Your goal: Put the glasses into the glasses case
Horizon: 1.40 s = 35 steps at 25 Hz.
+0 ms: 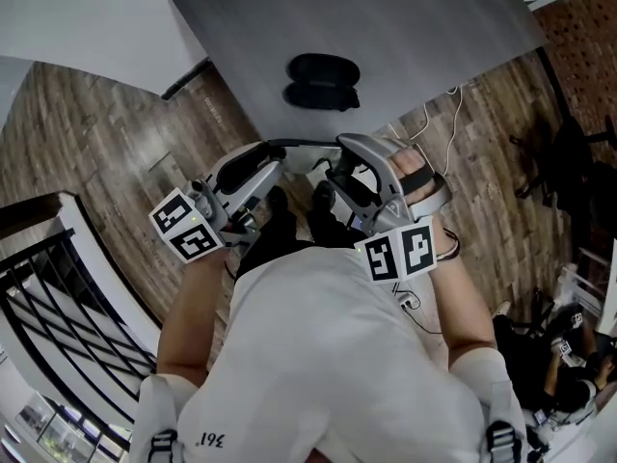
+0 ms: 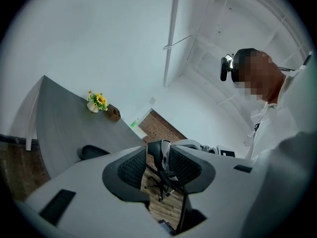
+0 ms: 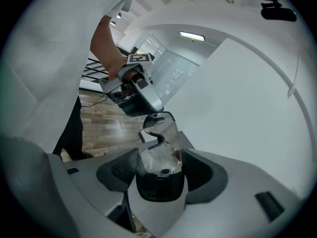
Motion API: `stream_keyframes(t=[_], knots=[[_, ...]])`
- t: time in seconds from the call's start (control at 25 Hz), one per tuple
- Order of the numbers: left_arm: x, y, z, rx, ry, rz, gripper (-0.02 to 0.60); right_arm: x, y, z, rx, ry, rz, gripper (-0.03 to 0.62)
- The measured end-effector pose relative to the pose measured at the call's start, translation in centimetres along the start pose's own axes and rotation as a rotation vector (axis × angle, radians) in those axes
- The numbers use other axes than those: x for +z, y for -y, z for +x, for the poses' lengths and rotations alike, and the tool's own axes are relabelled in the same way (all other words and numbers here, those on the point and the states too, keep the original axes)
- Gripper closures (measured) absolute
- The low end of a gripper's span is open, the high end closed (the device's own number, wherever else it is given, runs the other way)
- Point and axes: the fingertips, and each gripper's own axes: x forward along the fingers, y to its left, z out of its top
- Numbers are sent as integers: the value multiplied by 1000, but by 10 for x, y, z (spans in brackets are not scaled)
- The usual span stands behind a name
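Both grippers are on the glasses [image 1: 299, 144], which hang between them just short of the table edge. The right gripper [image 3: 159, 168], at 3 o'clock in the head view, clamps a lens across its wide-set pads. The left gripper [image 2: 159, 165], at 9 o'clock, pinches the frame's other end. The black glasses case [image 1: 323, 81] looks open on the grey table [image 1: 434, 27], at 12 o'clock and well apart from the glasses.

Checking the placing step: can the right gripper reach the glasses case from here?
Probably yes. The glasses case appears open on the table just ahead, nothing in between. The right gripper grips the glasses, shared with the left gripper, so both must travel together.
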Motion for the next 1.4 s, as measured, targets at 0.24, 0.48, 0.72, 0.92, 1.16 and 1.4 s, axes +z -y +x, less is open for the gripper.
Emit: stream_keyframes(t=[0.24, 0.48, 0.72, 0.92, 1.16, 1.4], knots=[[4, -10, -12, 3, -46, 7, 430, 6, -6, 9, -7, -35, 20, 306], [8, -30, 12, -3, -92, 1, 430, -16, 3, 22, 12, -62, 32, 306], [8, -40, 24, -20, -130, 12, 431, -29, 8, 32, 25, -92, 8, 306], [10, -59, 36, -13, -154, 7, 431, -43, 17, 47, 40, -105, -10, 306], [12, -79, 52, 14, -168, -5, 431, -63, 31, 66, 44, -102, -4, 306], [10, -90, 51, 39, -176, -14, 431, -80, 35, 84, 39, -119, 10, 306]])
